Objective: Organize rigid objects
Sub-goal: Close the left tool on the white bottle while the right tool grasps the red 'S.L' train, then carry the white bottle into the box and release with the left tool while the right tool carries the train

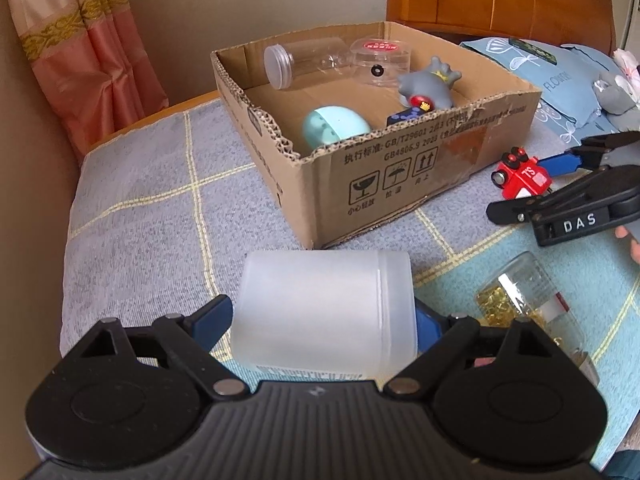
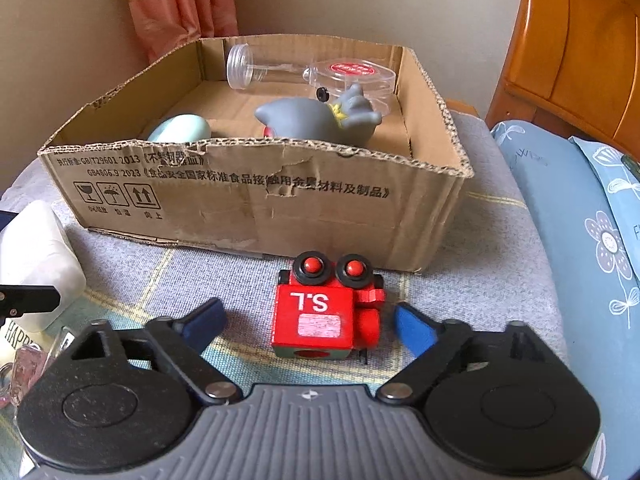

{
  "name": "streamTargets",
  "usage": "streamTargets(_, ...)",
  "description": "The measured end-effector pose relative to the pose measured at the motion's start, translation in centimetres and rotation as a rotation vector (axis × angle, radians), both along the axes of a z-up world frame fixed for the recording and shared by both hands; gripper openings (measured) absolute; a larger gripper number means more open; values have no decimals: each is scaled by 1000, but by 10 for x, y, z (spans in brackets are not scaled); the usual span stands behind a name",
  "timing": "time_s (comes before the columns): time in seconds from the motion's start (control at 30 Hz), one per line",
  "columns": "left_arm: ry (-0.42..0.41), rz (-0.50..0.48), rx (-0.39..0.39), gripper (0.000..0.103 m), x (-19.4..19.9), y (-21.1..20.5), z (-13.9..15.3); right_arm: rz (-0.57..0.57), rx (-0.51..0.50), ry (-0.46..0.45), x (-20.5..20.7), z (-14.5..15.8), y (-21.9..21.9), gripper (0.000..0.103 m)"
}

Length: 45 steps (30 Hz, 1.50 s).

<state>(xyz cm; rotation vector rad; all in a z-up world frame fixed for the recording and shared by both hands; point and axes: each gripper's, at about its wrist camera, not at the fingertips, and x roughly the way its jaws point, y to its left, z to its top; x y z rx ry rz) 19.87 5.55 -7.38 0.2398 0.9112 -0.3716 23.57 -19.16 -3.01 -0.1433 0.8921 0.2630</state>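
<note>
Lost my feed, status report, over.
Left gripper shut on frosted jar. Right gripper open, straddling red toy train, pads not touching. Cardboard box just beyond, path clear.

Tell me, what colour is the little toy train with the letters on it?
Bright red, with black wheels and white letters. The toy train shows best in the right wrist view.

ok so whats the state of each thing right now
frosted jar: between left gripper pads, gripped
red toy train: on bed, between open right gripper fingers, untouched
cardboard box: open-topped, partly filled
clear tube: capped, lying in box
</note>
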Motion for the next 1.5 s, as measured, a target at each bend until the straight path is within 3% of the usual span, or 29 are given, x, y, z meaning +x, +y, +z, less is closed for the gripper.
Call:
streamTargets(0.07, -4, -1, -2, 90, 0, 0, 1, -9, -1, -2, 1, 2, -2, 77)
streamTargets(0.27, -17, -13, -8, 90, 1, 1, 3, -20, -5, -6, 1, 4, -9, 65)
streamTargets(0.4, -3, -20, -27, 83, 2, 1, 2, -2, -13, -5, 0, 6, -9, 56)
streamTargets(0.83, 11, -34, -21, 83, -7, 2, 23, 79, -35, 13, -12, 18, -21, 56)
streamTargets(1.13, -28, -109, -17, 83, -14, -4, 75, 178, -44, -13, -27, 53, -28, 56)
streamTargets(1.3, -91, -151, -16, 83, 4, -23, 102, 225, -15, -56, -33, 83, -26, 56)
streamTargets(1.5, -113, -157, -26, 83, 48, -45, 108, 267, -13, -128, -31, 112, -17, 56)
